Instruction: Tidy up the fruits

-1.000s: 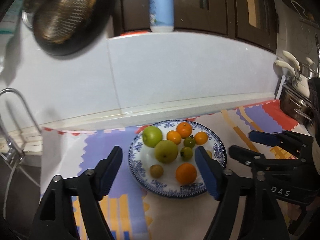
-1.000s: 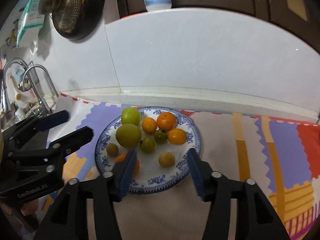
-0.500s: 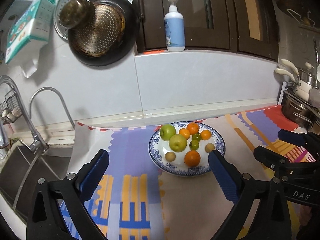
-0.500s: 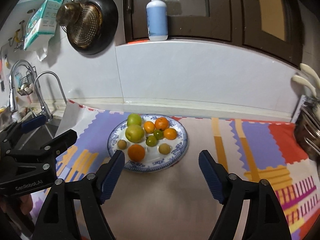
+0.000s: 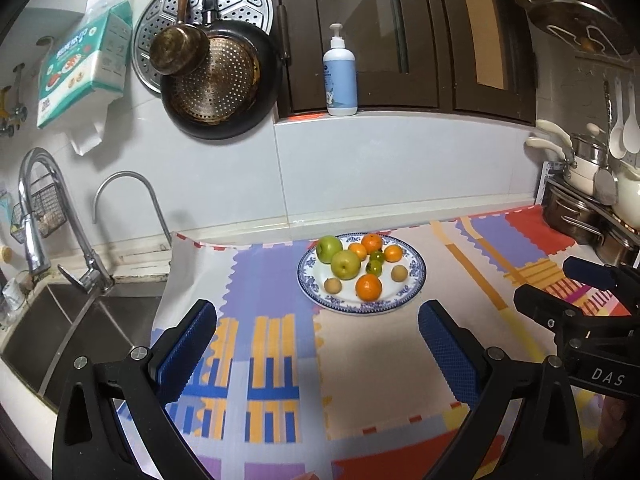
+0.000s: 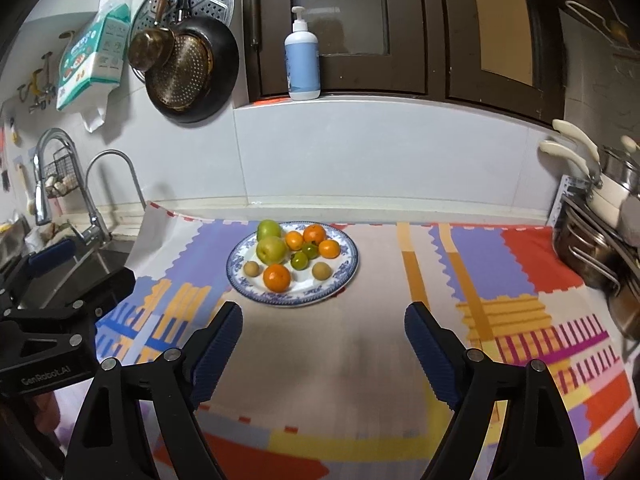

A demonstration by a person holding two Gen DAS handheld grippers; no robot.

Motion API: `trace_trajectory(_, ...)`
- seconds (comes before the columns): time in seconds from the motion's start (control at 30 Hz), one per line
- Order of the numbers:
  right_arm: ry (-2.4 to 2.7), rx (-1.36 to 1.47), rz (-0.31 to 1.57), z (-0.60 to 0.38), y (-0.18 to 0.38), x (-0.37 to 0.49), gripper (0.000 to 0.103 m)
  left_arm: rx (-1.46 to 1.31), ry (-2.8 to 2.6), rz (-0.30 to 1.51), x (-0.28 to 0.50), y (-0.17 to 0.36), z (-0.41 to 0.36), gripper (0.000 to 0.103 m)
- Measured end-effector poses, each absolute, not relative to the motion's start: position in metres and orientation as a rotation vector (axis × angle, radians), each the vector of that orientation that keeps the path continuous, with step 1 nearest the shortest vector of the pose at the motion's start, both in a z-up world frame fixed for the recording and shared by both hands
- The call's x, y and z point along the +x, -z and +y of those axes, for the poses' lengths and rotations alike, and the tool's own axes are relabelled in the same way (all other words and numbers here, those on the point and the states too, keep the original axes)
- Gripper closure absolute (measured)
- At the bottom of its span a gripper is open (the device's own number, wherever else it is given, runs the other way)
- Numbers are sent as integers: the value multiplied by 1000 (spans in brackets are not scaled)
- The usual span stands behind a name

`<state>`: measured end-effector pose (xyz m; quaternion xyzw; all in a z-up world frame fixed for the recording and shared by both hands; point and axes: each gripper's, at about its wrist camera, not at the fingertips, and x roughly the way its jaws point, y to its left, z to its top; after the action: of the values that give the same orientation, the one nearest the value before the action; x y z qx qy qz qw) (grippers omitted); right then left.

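Soap bottle (image 5: 340,76), hanging pan (image 5: 222,80), faucet (image 5: 38,208)

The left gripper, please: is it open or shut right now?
Open. The left gripper has its blue pads spread wide apart over the patterned mat, holding nothing.

"DAS" in white on right gripper (image 5: 592,284) body, left wrist view. "GenRobot.AI" in white on left gripper (image 6: 76,264) body, right wrist view.

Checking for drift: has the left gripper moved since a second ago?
Yes. The left gripper has backed away from the plate, which sits beyond its open fingertips now, no longer between them.
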<state>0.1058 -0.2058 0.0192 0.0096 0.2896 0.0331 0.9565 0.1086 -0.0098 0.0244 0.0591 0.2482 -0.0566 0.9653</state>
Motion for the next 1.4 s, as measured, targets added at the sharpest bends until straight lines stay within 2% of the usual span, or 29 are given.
trace_trajectory(0.5,-61,30,587,-207,-20,64,19,104,111,496,70,-22,-11,0)
trace_trajectory(1.4,-60,21,553,-207,-27,48,19,105,114,458,53,-30,-9,0)
